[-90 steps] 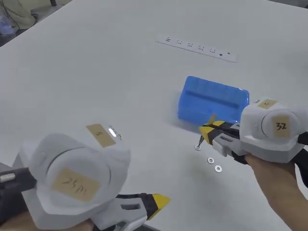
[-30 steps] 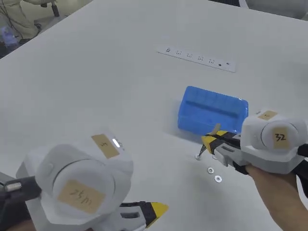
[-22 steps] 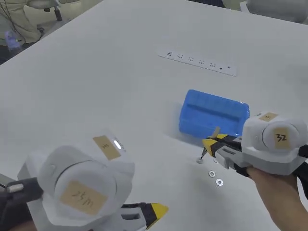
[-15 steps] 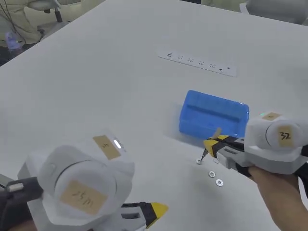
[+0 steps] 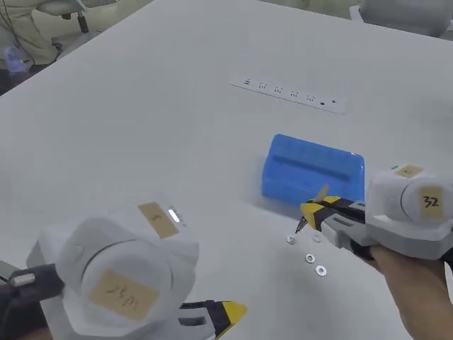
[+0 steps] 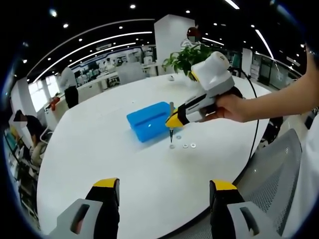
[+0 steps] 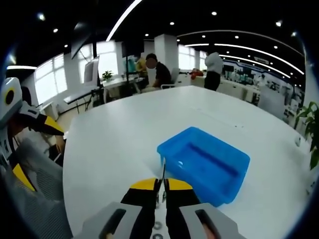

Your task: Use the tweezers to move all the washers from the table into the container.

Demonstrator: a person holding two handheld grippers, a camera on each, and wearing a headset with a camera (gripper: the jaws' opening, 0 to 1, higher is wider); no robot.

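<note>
Jaws of the right gripper (image 5: 316, 210) are clenching the tweezers (image 5: 300, 226), whose tip is pointing down at one washer (image 5: 291, 240) on the white surface (image 5: 141, 127). Two more washers (image 5: 310, 258) are lying at 4 o'clock from it. The blue container (image 5: 311, 166) is sitting near, at 12 o'clock. Jaws of the left gripper (image 6: 162, 199) are hanging released, holding nothing, well apart at 8 o'clock.

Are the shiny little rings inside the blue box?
No, the washers lie on the table beside the blue container.
</note>
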